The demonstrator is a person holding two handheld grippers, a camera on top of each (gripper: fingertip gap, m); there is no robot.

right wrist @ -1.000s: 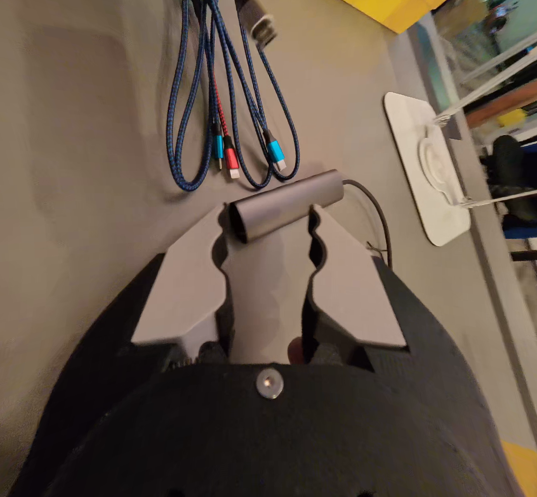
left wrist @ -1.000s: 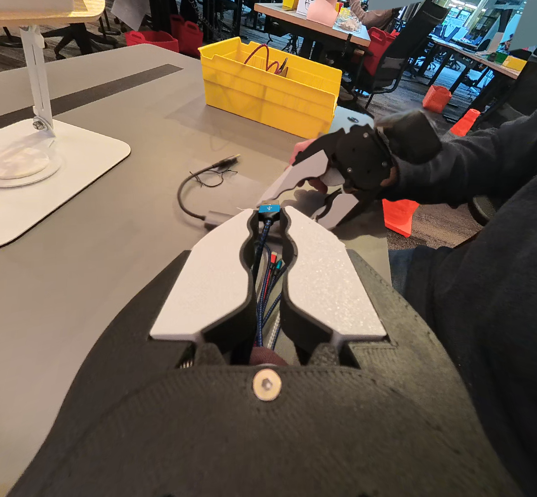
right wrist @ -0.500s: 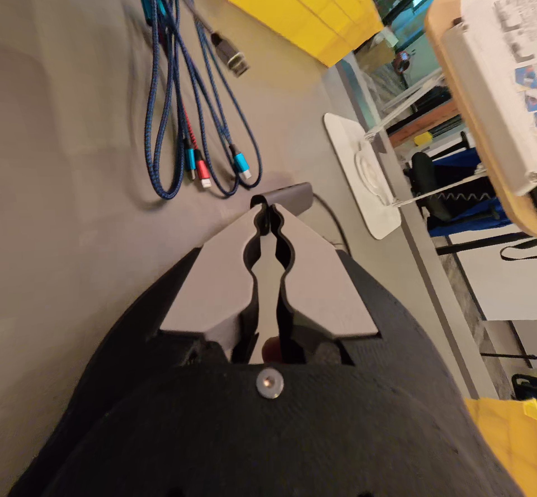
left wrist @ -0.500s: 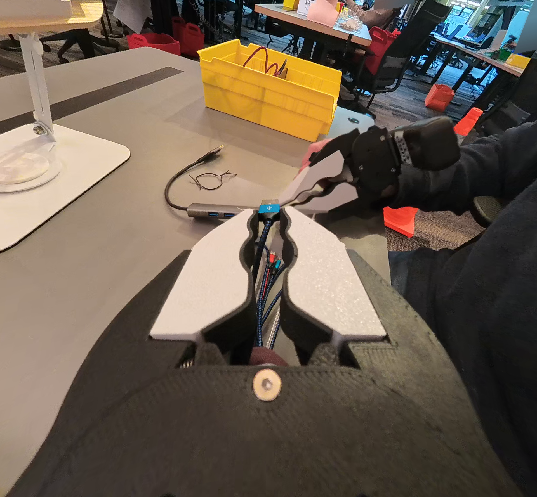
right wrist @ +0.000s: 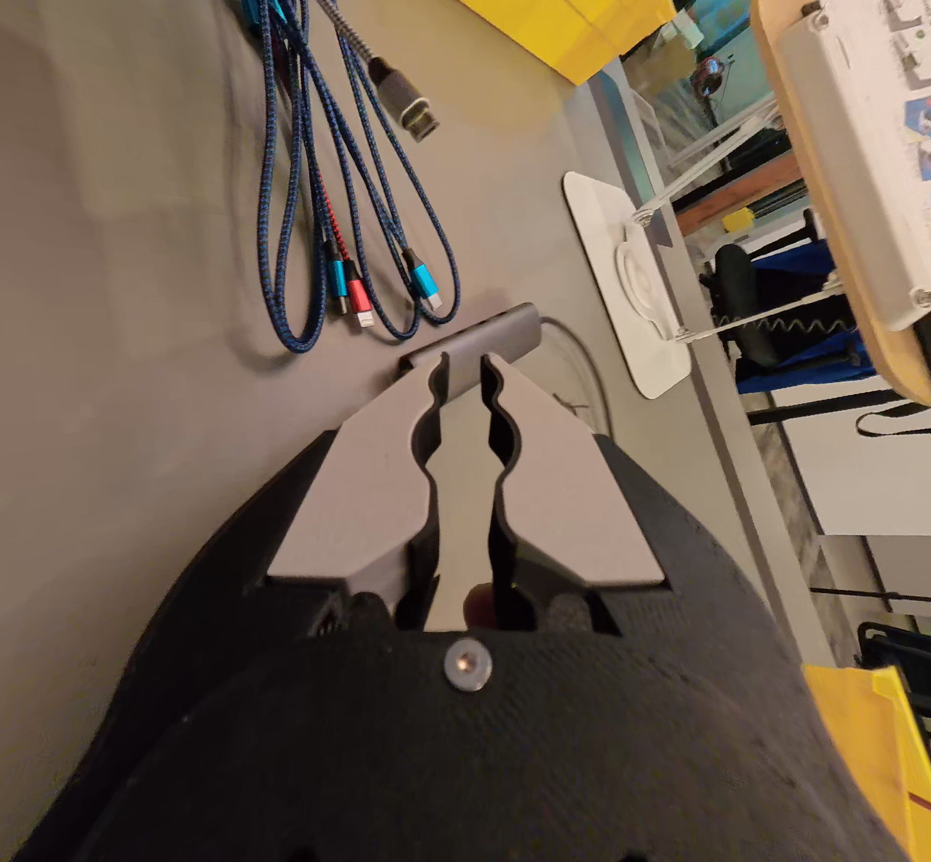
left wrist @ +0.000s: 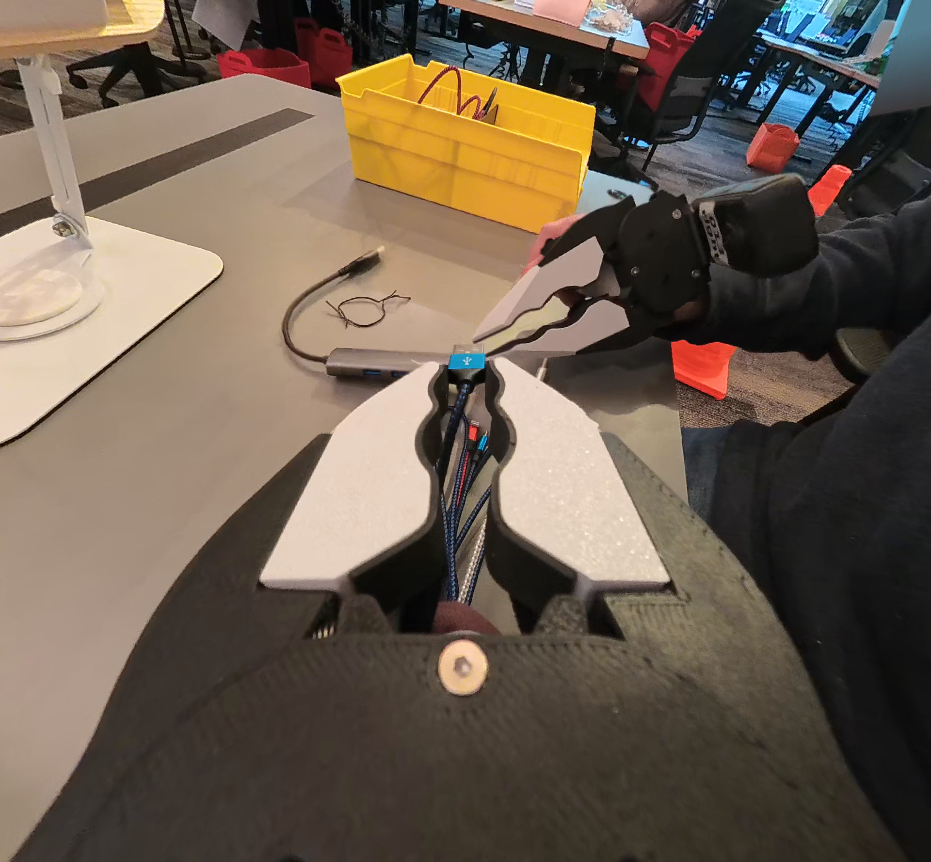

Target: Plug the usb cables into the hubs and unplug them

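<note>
Left gripper pinches the blue-collared USB-A plug of the blue braided cable, just beside the slim grey metal hub on the grey table. Right gripper clamps that hub's end, fingers narrowly parted.

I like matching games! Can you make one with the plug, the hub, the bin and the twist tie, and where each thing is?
Things:
1. USB plug
2. hub
3. yellow bin
4. black twist tie

Places:
A. loose on the table, beyond the hub
B. pinched in the left hand-held gripper
C. at the table's far edge, with a red cable inside
D. flat on the table, one end between the right hand-held gripper's fingers

Pairs: 1-B, 2-D, 3-C, 4-A
</note>
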